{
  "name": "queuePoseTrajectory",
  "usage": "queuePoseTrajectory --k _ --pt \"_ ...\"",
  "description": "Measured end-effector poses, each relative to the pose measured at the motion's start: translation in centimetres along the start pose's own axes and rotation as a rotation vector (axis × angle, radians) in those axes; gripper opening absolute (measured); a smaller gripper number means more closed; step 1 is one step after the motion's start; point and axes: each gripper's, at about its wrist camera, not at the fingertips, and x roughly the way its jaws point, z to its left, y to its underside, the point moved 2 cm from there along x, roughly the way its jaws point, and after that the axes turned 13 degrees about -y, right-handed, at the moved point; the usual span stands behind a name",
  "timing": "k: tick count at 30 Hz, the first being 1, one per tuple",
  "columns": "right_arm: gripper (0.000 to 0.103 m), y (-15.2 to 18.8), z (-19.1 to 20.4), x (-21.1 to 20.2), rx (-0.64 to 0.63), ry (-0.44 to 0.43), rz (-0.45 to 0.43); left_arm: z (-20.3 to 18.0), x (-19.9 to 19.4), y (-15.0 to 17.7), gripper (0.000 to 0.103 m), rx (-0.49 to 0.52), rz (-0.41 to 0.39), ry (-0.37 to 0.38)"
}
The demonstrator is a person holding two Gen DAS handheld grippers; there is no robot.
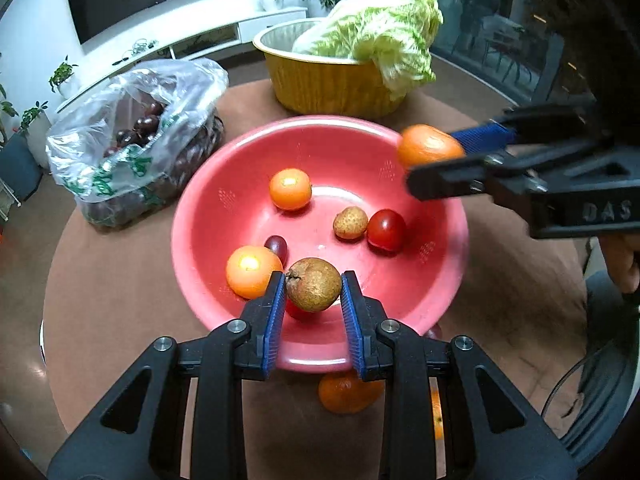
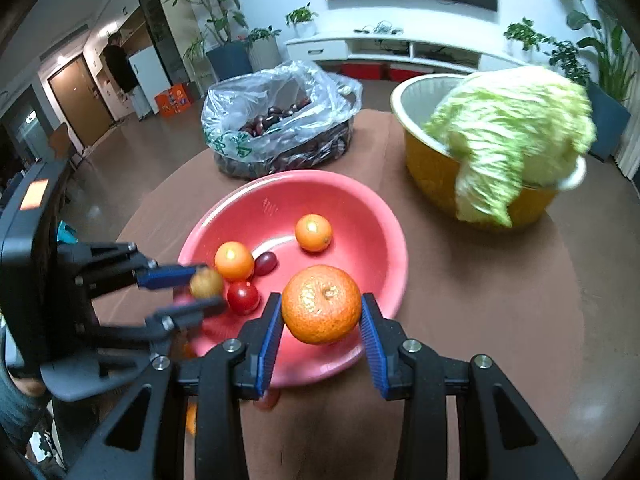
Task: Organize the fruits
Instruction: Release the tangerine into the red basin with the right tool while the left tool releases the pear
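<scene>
A red bowl (image 1: 224,216) (image 2: 360,208) stands mid-table with two small oranges (image 1: 290,189) (image 1: 253,271), a cherry tomato (image 1: 386,229), a brown longan (image 1: 350,223) and a dark grape (image 1: 277,247) in it. My left gripper (image 1: 313,286) is shut on a brown longan (image 1: 314,284) over the bowl's near rim; it also shows in the right wrist view (image 2: 206,283). My right gripper (image 2: 321,312) is shut on a mandarin orange (image 2: 321,304) above the bowl's right rim, which the left wrist view (image 1: 429,146) also shows.
A plastic bag of dark fruit (image 1: 132,140) (image 2: 276,124) lies at the table's far left. A yellow basin (image 1: 336,84) (image 2: 432,168) with a napa cabbage (image 1: 380,28) (image 2: 516,136) stands behind. Another orange (image 1: 348,394) lies on the brown table (image 1: 120,288) below the bowl.
</scene>
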Motion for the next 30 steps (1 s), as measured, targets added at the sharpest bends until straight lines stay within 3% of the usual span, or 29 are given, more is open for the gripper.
queuePoseTrajectory --k 12,30 --pt "0.041 -0.7 -1.3 4.1 0.03 0.016 0.078 -0.1 2.3 -0.2 0.026 0.007 0.025 0.005" --pt "0.041 -1.0 -1.2 5.2 0.035 0.039 0.11 -0.2 2.0 -0.1 0.026 0.014 0.026 -0.003"
